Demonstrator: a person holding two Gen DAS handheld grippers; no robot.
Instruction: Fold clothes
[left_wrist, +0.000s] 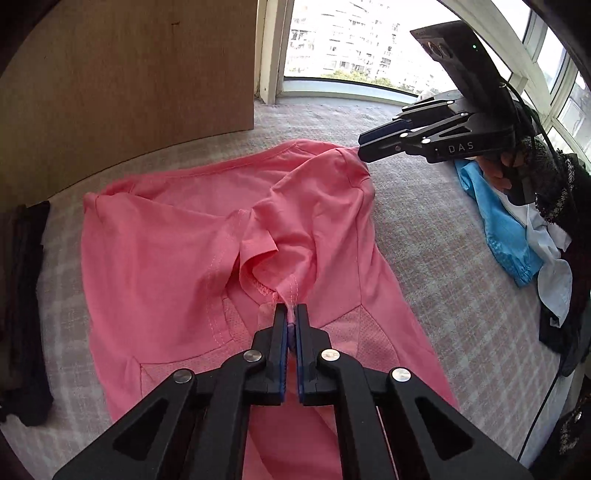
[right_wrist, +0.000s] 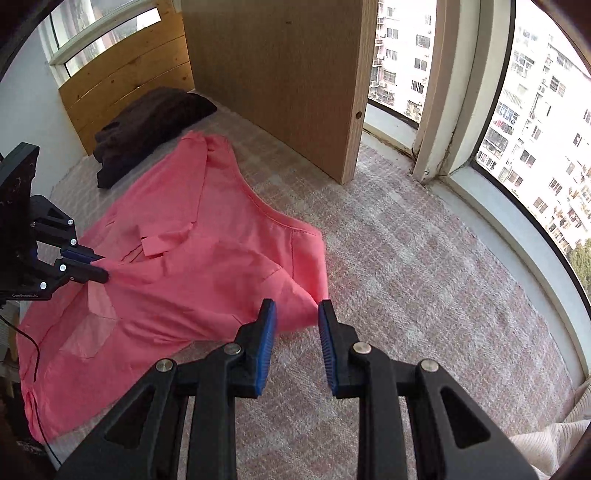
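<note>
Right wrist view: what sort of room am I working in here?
Likely a bedroom in a high-rise flat: a checked bed surface against a wooden headboard, a curved bay window facing apartment blocks, and a pink shirt spread out.

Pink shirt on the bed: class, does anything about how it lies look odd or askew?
Yes. The pink shirt lies rumpled, not flat: one sleeve is flopped over its middle, and the left hand-held gripper pinches fabric there, pulling it into a ridge.

I see the pink shirt (left_wrist: 177, 236) spread across the checked bedcover, rumpled rather than flat. One sleeve is folded inward over the chest, and mesh panels show near the shoulders. A pinch of fabric at the neckline is lifted slightly; its far corner lies creased.
</note>
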